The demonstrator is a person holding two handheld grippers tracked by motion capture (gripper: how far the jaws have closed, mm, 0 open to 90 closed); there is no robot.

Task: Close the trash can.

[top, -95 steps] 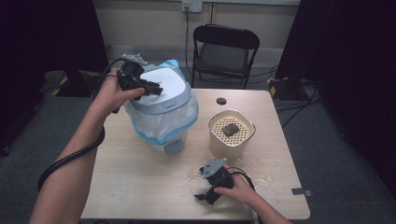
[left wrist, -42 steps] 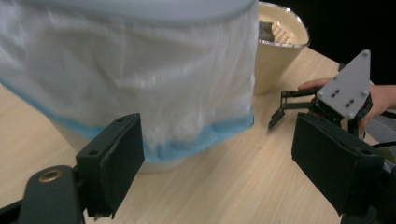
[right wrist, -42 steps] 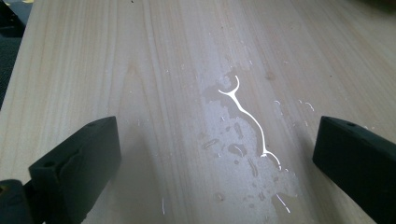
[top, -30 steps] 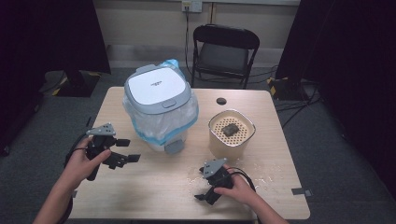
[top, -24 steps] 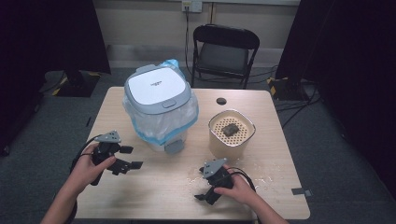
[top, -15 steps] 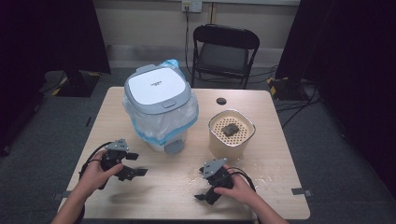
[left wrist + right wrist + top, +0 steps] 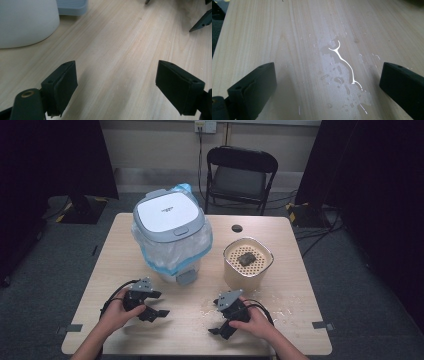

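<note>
Wooden table (image 7: 280, 270) lies beneath left claw (image 7: 116, 85) and right claw (image 7: 328, 87), both spread wide, apparently gripping nothing.

Bare table (image 7: 190, 330) front edge lies passable; lidded bin (image 7: 170, 237) and cream strainer pot (image 7: 247, 265) block mid-table

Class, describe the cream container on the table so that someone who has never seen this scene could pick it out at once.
Start at the big lidded bin with the plastic liner, standing on the wooden table. Just to its right stands the cream container, lower and open-topped. Unlike the bin, it has a perforated insert with a dark lump lying on it.
</note>
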